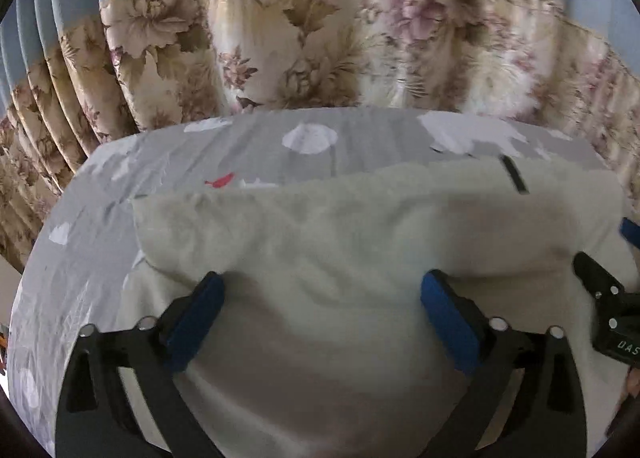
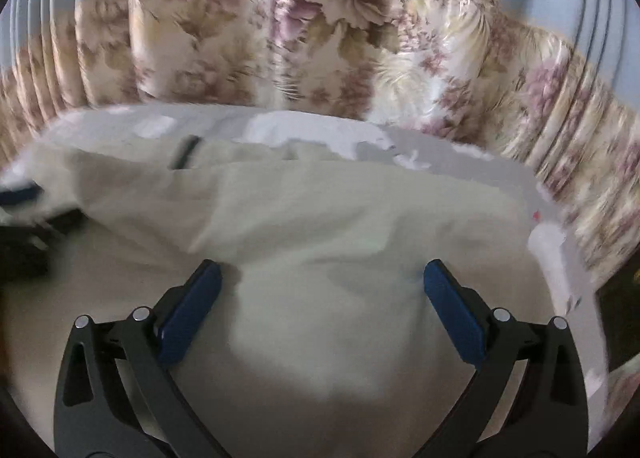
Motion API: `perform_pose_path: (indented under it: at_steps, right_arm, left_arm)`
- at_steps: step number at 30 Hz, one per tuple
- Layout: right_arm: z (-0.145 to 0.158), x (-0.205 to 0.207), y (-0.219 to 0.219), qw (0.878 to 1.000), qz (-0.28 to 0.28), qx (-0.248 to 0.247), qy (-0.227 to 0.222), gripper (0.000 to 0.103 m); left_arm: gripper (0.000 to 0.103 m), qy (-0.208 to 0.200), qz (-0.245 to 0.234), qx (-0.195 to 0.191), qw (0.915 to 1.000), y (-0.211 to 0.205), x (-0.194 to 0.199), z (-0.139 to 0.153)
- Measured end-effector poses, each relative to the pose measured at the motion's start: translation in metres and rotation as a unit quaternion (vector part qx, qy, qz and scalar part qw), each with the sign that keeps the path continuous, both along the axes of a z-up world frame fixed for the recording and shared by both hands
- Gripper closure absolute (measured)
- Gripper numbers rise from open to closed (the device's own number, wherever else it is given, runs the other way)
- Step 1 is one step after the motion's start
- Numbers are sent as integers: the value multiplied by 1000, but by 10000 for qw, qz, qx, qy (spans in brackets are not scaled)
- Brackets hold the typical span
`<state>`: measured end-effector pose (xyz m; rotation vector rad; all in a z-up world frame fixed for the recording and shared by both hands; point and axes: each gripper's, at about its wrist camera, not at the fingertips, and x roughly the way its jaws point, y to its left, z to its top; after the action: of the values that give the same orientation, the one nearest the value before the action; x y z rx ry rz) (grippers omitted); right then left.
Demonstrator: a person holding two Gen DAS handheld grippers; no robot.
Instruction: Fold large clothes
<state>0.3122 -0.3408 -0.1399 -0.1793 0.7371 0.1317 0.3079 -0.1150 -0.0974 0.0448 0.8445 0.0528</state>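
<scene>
Cream garment folded over on the bed, both grippers let go

The bed (image 1: 100, 217) carries the cream garment (image 1: 340, 225), one layer already doubled over; further folds look left. The left gripper (image 1: 322, 298) and right gripper (image 2: 322, 290) hover over it, jaws spread wide, gripping nothing.

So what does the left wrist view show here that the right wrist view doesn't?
Only the left wrist view: the left tongs, open above the cream garment, and a clear red bird print on the grey sheet.

Only the right wrist view: the right tongs, also open and empty, and a dark gap past the bed's right edge.

Both: the garment, its dark strip, the sheet, the floral curtain, and a glimpse of the other tongs at the frame edge.
</scene>
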Motion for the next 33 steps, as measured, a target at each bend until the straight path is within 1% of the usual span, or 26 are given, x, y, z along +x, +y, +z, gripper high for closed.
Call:
perform_pose_path:
  at_steps: [1, 2, 3, 4, 6, 9, 10, 11, 13, 15, 16, 17, 21, 22, 23, 25, 26, 27, 29, 31, 33]
  right_arm:
    - [-4, 7, -5, 9999, 28, 90, 113, 3]
    - [-5, 15, -13, 9992, -61, 319, 239, 3]
    - [-5, 20, -18, 9989, -138, 374, 247, 3]
    - [-6, 24, -22, 9987, -198, 383, 272, 3]
    - [-8, 30, -27, 9980, -248, 445, 380, 3]
    - [-7, 34, -38, 9974, -419, 446, 371, 3]
    - [-8, 35, -41, 9970, -461, 489, 388, 3]
    - [-8, 36, -45, 9962, -494, 573, 434, 3]
    - [-7, 35, -50, 9961, -525, 566, 428, 3]
    - [-3, 28, -48, 9972, -575, 355, 313, 3]
    - [0, 21, -47, 9975, -681, 92, 146, 3]
    - [3, 17, -47, 9972, -740, -60, 35, 3]
    - [11, -5, -55, 9927, -1040, -571, -214, 3]
    - [15, -10, -58, 9915, -1103, -638, -277, 3]
    - [20, -18, -63, 9917, -1111, -551, -336, 3]
    - [27, -29, -74, 9935, -1069, -229, -318, 3]
    - [31, -36, -83, 9942, -1036, 41, -277, 3]
    - [34, -41, -90, 9940, -1041, 167, -284, 3]
    - [37, -52, -104, 9941, -1041, 125, -287, 3]
    - [36, -62, -120, 9937, -1065, -144, -314, 3]
    - [32, -70, -133, 9937, -1052, -233, -317, 3]
  left_arm:
    - [1, -132, -35, 176, 9998, -1, 2, -2]
    - [1, -250, -33, 424, 9988, 0, 4, -3]
    - [1, -266, -33, 533, 9982, 2, 7, -5]
    - [1, -203, -37, 390, 9990, 8, 9, -5]
    - [1, -174, 156, 161, 9996, 23, 12, -4]
    - [1, -31, 341, -206, 9992, 43, 17, -7]
    - [1, -16, 364, -251, 9990, 46, 19, -7]
    - [1, -51, 414, -173, 9990, 50, 18, -6]
    - [1, -217, 484, 124, 9985, 52, 15, -5]
    - [1, -291, 494, -59, 9983, 59, 11, -3]
    - [1, -328, 495, -126, 9982, 61, 9, -2]
    - [1, -353, 510, -164, 9979, 62, 6, -1]
    - [2, -565, 426, -336, 9969, 62, -11, 7]
    - [2, -625, 407, -428, 9963, 61, -17, 11]
    - [2, -674, 387, -573, 9953, 60, -27, 18]
    - [2, -761, 416, -846, 9926, 56, -40, 29]
    - [2, -821, 351, -1025, 9907, 51, -50, 37]
    - [2, -828, 307, -1061, 9904, 45, -55, 42]
    - [2, -833, 43, -1047, 9910, 25, -66, 52]
    - [2, -781, -119, -1014, 9917, 7, -73, 58]
    - [2, -682, -427, -1088, 9908, -17, -77, 66]
